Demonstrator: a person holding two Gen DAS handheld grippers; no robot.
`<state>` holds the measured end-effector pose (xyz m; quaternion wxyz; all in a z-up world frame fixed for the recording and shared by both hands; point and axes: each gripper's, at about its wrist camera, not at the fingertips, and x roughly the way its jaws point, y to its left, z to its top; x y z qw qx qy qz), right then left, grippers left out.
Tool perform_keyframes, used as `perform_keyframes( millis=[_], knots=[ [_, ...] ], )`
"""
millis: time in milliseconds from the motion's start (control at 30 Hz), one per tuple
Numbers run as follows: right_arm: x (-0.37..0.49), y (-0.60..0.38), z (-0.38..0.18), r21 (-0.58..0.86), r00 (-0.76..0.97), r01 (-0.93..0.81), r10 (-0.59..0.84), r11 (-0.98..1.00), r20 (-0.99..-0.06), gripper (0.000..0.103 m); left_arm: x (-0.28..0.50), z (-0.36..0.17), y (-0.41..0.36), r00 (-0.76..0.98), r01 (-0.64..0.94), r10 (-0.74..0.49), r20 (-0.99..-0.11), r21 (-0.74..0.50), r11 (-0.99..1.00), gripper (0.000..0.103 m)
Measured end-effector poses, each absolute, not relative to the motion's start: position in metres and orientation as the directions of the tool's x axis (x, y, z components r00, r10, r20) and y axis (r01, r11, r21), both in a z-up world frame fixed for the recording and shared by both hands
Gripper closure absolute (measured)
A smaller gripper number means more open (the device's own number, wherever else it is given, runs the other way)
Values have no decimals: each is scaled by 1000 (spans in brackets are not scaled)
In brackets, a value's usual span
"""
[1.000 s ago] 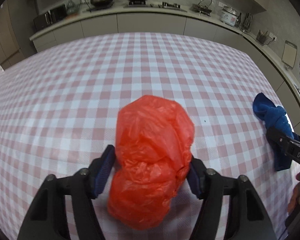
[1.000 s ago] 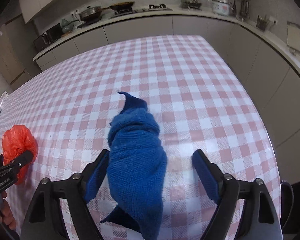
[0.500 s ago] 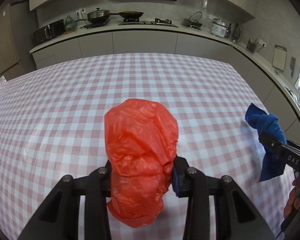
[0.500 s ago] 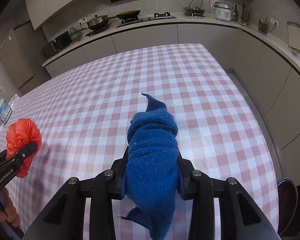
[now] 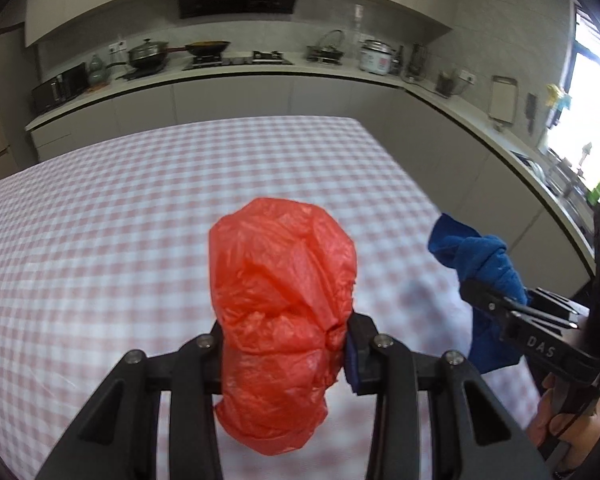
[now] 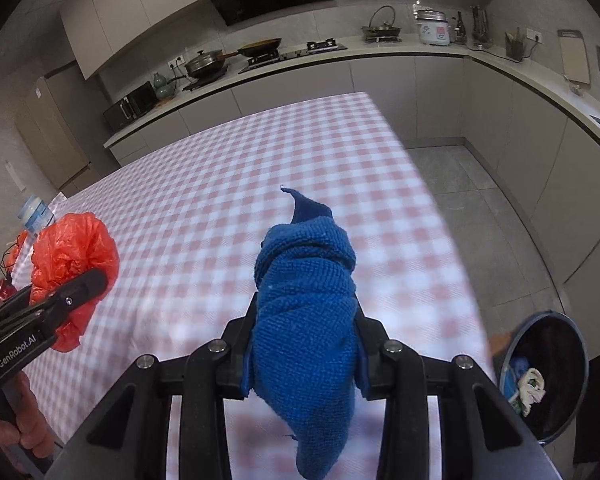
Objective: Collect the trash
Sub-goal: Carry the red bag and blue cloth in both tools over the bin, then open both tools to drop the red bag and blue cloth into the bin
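Two claws: each clamped on one piece of trash, both lifted off the checked surface.
Left claw: pads squeeze the crumpled red plastic bag at its waist, so the loose film cannot slip out.
Right claw: pressed tight on the rolled blue cloth, its tail hanging below.
Bin: on the floor just past the surface's right edge, open, scraps inside; likely where both loads go.

Left claw: black plastic linkage arms, silver screw heads, blue pads, white "GenRobot.AI" lettering. Right claw: same black build, silver screws, white "DAS" marking.
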<state>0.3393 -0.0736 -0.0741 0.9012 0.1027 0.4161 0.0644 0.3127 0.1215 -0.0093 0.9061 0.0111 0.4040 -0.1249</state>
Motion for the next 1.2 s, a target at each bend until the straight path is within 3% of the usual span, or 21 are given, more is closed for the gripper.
perform_keyframes(
  millis=[333, 600, 633, 667, 700, 733, 767, 867, 967, 1200],
  knots=[
    [239, -303, -110, 207, 627, 210, 31, 955, -778, 63, 253, -43, -101, 466, 465, -425, -776, -195, 864, 64],
    [230, -416, -195, 198, 543, 244, 36, 949, -839, 60, 276, -130, -217, 375, 454, -380, -846, -190, 871, 59],
    [234, -425, -206, 210, 542, 239, 49, 948, -839, 58, 277, -142, -224, 374, 444, -367, -852, -184, 877, 59],
    [239, -432, -216, 227, 540, 228, 71, 947, -838, 47, 280, -156, -231, 371, 434, -357, -857, -180, 883, 55],
    [244, -440, -227, 232, 533, 222, 81, 947, -842, 33, 287, -169, -238, 365, 423, -343, -866, -174, 889, 44],
    [246, -445, -235, 230, 532, 220, 81, 948, -843, 28, 291, -181, -245, 356, 416, -328, -875, -166, 894, 37],
    [248, -452, -243, 229, 537, 213, 82, 950, -840, 27, 297, -192, -252, 346, 411, -314, -884, -158, 898, 29],
    [251, -469, -256, 234, 548, 222, 77, 947, -833, 27, 309, -210, -261, 336, 396, -287, -897, -142, 907, 29],
    [246, -478, -247, 225, 580, 220, 58, 949, -813, 27, 301, -196, -258, 383, 379, -275, -882, -121, 917, 29],
    [213, -470, -191, 229, 565, 159, 101, 960, -819, 26, 239, -94, -246, 553, 325, -215, -805, -29, 945, 28]
  ],
)
